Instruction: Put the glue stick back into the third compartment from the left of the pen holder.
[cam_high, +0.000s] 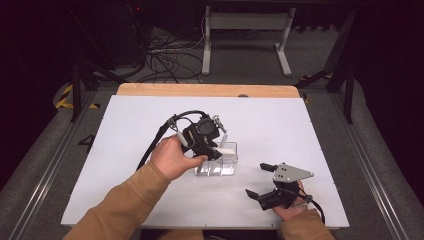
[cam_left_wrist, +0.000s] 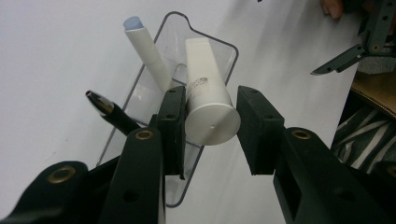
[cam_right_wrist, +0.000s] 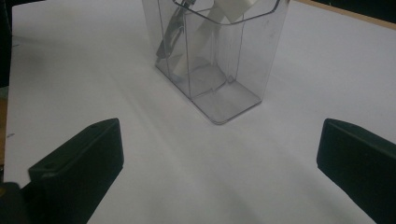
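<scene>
Left gripper (cam_left_wrist: 208, 123) sits over the clear plastic organizer (cam_high: 216, 164) mid-table, jaws around the cap end of a white tube (cam_left_wrist: 205, 100) that leans in its compartment; one pad touches, the other probably has a sliver of gap. A slimmer white tube (cam_left_wrist: 148, 50) and a black pen (cam_left_wrist: 111, 113) stand alongside. Right gripper (cam_high: 262, 180) rests near the front right edge, jaws wide apart, nothing between.

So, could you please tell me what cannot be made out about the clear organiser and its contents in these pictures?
- Lower end of the white tube, left gripper view: hidden behind its own cap.
- Whether the left gripper pinches the tube: its fingers flank the cap, but contact is unclear.
- Black pen: lower part hidden behind those fingers.
- Clear organiser, right gripper view: top cut off by the edge.
- High view: contents hidden by the left hand.
</scene>
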